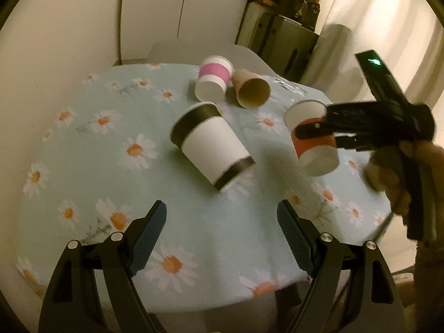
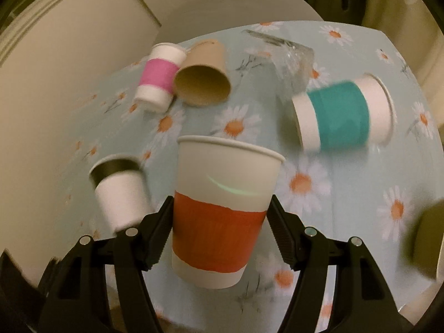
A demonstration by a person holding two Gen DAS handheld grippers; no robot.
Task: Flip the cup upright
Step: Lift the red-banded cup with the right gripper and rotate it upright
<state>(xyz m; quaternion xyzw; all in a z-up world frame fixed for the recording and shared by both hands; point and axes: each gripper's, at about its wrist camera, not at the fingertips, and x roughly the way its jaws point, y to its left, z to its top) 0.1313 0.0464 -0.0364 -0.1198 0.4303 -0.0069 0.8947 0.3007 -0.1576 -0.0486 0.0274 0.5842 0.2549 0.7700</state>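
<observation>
The counter (image 1: 194, 236), covered in a daisy cloth, is littered with tipped-over cups, so plenty is left to be righted. The black-banded cup (image 1: 212, 145) is lying on its side just ahead of the left tool (image 1: 222, 236), which is spread wide and holding nothing (probably being lined up for that one). The red-banded cup (image 2: 222, 216) is clamped at its band between the closed fingers of the right tool (image 2: 219, 230) and is lifted off the cloth, rim tilted up, presumably mid-flip. The pink-banded cup (image 1: 212, 79) and plain brown cup (image 1: 251, 88) are lying touching at the back. A teal-banded cup (image 2: 344, 115) and a clear plastic cup (image 2: 291, 58) are only shown by the right wrist view.
</observation>
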